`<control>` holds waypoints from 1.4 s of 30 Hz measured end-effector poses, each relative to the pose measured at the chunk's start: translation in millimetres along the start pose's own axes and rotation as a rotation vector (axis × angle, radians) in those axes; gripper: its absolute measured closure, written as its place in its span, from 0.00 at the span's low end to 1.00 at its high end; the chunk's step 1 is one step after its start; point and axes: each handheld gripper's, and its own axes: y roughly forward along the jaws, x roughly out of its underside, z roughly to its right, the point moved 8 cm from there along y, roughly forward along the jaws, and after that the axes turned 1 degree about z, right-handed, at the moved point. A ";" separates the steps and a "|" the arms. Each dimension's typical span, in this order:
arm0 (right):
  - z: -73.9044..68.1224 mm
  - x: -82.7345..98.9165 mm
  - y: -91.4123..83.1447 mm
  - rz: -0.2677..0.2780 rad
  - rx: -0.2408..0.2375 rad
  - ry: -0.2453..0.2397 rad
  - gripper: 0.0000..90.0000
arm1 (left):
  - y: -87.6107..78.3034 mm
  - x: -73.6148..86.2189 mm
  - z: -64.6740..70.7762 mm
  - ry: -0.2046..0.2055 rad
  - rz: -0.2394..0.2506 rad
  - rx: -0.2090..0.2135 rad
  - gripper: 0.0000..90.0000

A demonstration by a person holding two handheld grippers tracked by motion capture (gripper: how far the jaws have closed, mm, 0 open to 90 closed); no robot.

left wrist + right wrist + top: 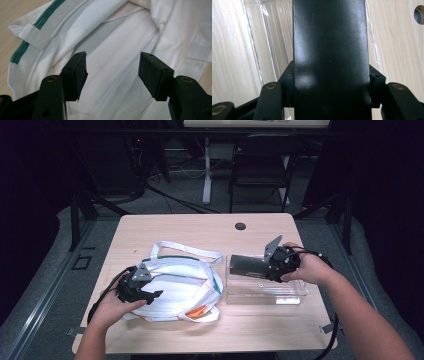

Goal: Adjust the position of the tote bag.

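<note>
A white cloth bag (175, 287) with a green stripe is laid flat on the left part of the worktop (260, 227). Just to the right of the bag, a clear plastic box (265, 290) is set on the worktop.

The left hand-held gripper (152, 295) is held over the left side of the bag. In the left gripper view, its two black jaws are seen wide apart, with white cloth of the bag (112, 65) behind the gap. Nothing is pinched between the pads (80, 72). So this hand-held gripper is released. Whether the jaws touch the cloth cannot be told.

A dark, flat-sided block (248, 265) is held by the right hand-held gripper (265, 266). The block is pointed toward the bag and is held over the near-bag end of the clear box. In the right gripper view, the block (330, 55) is seen squeezed between the two jaws, one on each side. It reaches up from the jaws to the top of that view. The clear box (269, 37) and the pale wood of the worktop are seen behind it. A small gap is left between the block's end and the bag's edge in the high view.

A small orange patch (198, 310) is seen at the bottom right corner of the bag. A dark round hole (240, 226) is seen in the worktop, well beyond the bag.
</note>
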 end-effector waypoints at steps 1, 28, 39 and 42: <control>-0.1 0.0 1.7 0.008 -0.001 0.004 0.47 | -1.1 0.3 0.6 -0.001 0.004 0.000 0.44; 11.1 11.6 49.3 -0.045 -0.013 0.030 0.47 | -5.6 2.5 7.3 0.013 0.007 -0.018 0.44; 14.4 13.7 60.0 -0.045 -0.028 0.059 0.46 | -3.3 5.1 7.5 0.013 0.000 -0.019 0.44; 13.5 15.5 64.9 -0.044 -0.037 0.071 0.46 | -3.1 5.8 7.2 0.010 0.000 -0.020 0.44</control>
